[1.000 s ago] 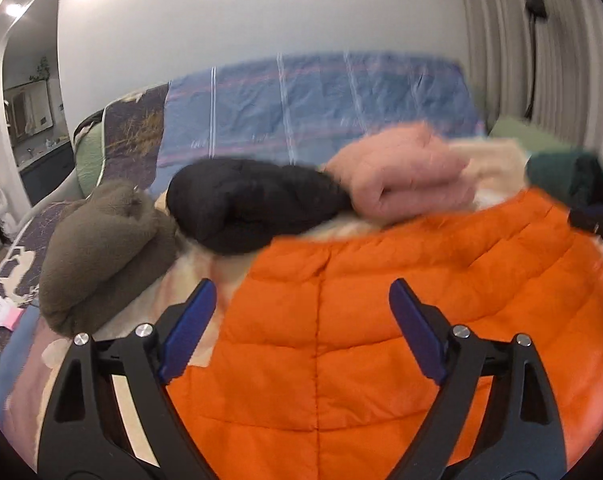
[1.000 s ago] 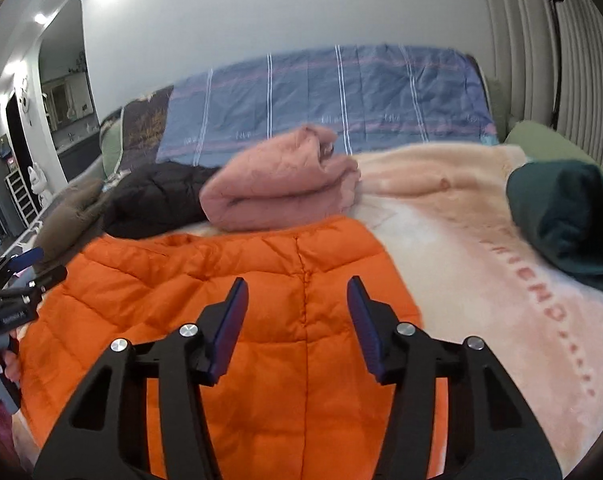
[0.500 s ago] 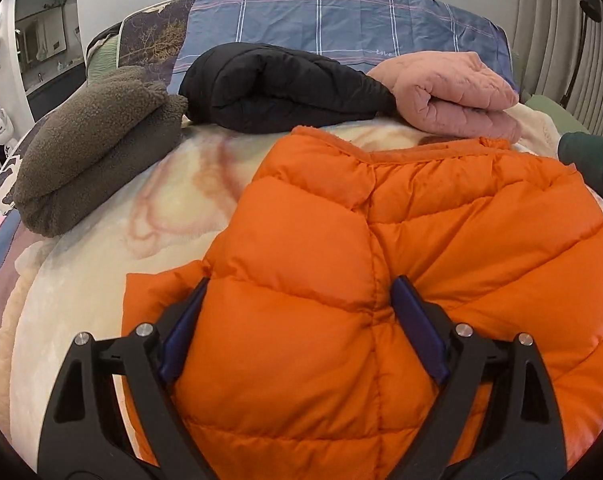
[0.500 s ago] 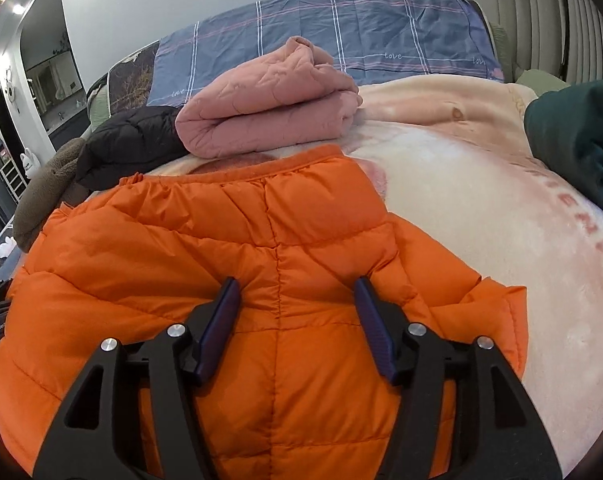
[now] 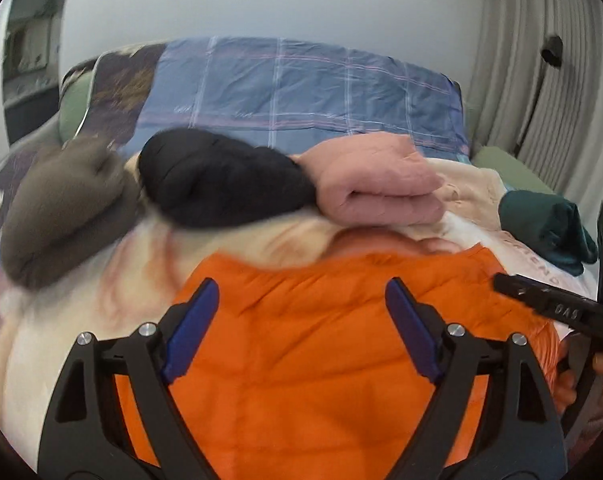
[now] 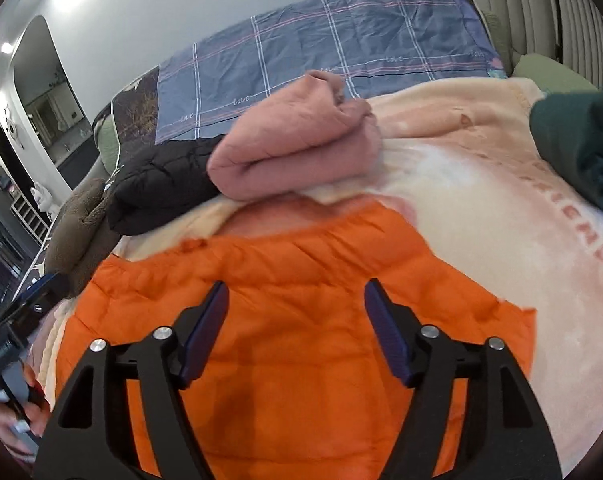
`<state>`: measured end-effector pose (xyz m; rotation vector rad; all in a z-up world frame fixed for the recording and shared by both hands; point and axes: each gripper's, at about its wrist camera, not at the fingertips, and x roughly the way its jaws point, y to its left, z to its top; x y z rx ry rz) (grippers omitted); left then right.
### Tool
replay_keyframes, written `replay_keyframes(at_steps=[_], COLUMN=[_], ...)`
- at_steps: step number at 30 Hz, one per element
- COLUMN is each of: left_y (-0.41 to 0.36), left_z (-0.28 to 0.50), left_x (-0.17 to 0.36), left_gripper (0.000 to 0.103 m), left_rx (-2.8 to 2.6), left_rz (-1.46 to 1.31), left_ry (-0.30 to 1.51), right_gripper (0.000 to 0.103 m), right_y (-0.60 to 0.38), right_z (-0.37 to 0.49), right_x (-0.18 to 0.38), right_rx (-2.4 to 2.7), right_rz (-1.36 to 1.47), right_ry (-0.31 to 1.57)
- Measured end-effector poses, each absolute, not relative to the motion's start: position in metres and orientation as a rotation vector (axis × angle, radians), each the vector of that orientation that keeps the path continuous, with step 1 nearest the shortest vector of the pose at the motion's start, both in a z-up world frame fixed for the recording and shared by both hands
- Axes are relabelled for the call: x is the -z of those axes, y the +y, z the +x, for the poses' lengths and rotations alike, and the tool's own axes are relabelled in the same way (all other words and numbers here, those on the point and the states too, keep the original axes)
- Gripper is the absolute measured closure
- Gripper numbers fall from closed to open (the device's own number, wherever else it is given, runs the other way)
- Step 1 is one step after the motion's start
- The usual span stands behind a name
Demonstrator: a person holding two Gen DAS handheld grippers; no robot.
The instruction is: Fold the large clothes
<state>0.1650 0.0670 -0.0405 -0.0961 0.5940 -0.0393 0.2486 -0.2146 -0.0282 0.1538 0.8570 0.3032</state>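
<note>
An orange puffer jacket (image 5: 301,360) lies flat on a cream blanket (image 5: 101,280) on the bed. My left gripper (image 5: 301,292) hovers over the jacket's left part. Its jaws stand wide and are closing a little, and no fabric is pinched between the blue pads. My right gripper (image 6: 297,292) hovers over the right part of the jacket (image 6: 301,360). Its jaws are opening and grip nothing. One finger (image 5: 513,286) of the right gripper shows at the right edge of the left wrist view.
Beyond the jacket lie several folded garments: a brown fleece (image 5: 61,208), a black puffer (image 5: 221,180) and a pink one (image 5: 377,184). A dark green garment (image 5: 541,220) lies at the right. A blue plaid cover (image 5: 301,92) is at the headboard, curtains on the right.
Half a second ago both grippers were pressed down into the jacket with fabric between the jaws. Both have since drawn back above it, and the right jaws stand wider.
</note>
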Motion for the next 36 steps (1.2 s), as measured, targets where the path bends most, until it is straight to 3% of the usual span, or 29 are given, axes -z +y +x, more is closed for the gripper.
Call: replay_keyframes(at_steps=[3, 7, 36], left_y=[0.041, 0.044, 0.051], left_z=[0.197, 0.228, 0.229], left_x=[0.050, 0.117, 0.140], left_gripper=[0.016, 0.013, 0.010], left_rx=[0.012, -0.002, -0.005], left_rz=[-0.002, -0.030, -0.070], left_ry=[0.662, 0.847, 0.823], right_gripper=[0.027, 0.019, 0.017], right_y=[-0.195, -0.195, -0.189], right_z=[0.258, 0.270, 0.272], right_x=[0.036, 0.085, 0.105], right_rx=[-0.266, -0.275, -0.272], right_rz=[0.069, 0.078, 0.064], right_ry=[0.860, 0.945, 0.927])
